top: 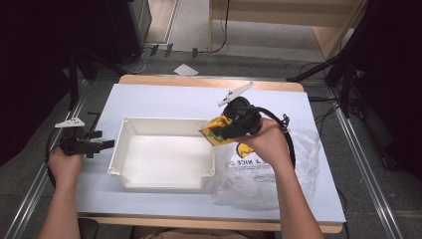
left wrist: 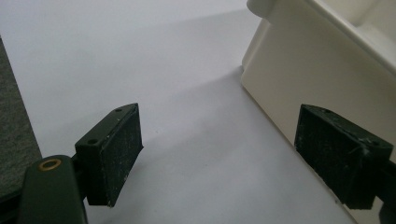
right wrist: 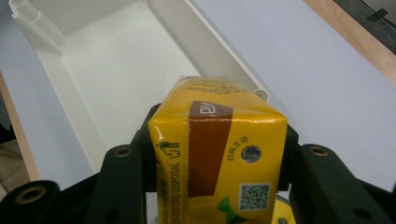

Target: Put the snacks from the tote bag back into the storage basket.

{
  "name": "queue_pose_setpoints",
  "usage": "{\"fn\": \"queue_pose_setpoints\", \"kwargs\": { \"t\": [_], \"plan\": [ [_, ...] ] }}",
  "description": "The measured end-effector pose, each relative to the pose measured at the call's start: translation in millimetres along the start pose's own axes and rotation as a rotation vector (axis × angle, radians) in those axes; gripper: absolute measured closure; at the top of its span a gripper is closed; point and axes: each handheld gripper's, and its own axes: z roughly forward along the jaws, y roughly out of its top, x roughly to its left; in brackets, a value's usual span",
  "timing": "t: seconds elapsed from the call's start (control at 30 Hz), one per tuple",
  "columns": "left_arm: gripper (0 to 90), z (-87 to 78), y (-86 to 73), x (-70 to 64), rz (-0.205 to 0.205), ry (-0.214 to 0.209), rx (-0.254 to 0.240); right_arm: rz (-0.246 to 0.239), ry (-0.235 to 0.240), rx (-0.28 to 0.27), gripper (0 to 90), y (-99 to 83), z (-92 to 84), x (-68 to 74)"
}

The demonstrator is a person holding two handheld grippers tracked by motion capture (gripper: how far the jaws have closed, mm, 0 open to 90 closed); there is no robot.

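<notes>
Right tongs [top: 215, 130] clamp carton [right wrist: 217, 154], tilted over tray [top: 130, 130]

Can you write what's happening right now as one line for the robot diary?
right gripper: shut on yellow drink carton, over white tub corner | left gripper: open, empty, beside tub | plastic bag: on table

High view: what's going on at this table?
A person works two hand-held grippers. The right gripper is shut on a yellow carton and holds it at the right rim of the empty white bin. The left gripper rests open on the table just left of the bin, holding nothing. A crumpled clear bag lies to the right of the bin, under the right forearm.
</notes>
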Motion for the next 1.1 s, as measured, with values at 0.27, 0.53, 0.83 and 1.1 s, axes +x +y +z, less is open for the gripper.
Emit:
{"fn": "queue_pose_setpoints", "kwargs": {
  "t": [0.27, 0.53, 0.83, 1.1],
  "plan": [
    [16.1, -0.2, 0.1, -0.2, 0.002, 0.002, -0.006, -0.023, 0.008, 0.008, 54.8, 5.6, 9.5, 5.9],
    [16.1, -1.4, -0.2, 0.4, 0.003, 0.002, -0.007, -0.04, 0.019, 0.026, 54.8, 13.0, 19.6, 11.3],
    [16.1, -1.5, -0.1, 0.2, 0.002, 0.004, -0.012, -0.05, 0.022, 0.038, 54.8, 22.7, 34.1, 8.4],
    [16.1, -1.0, -0.1, 0.2, 0.004, 0.002, -0.007, -0.036, 0.026, 0.065, 54.8, 23.0, 54.3, 3.6]
  ]
}}
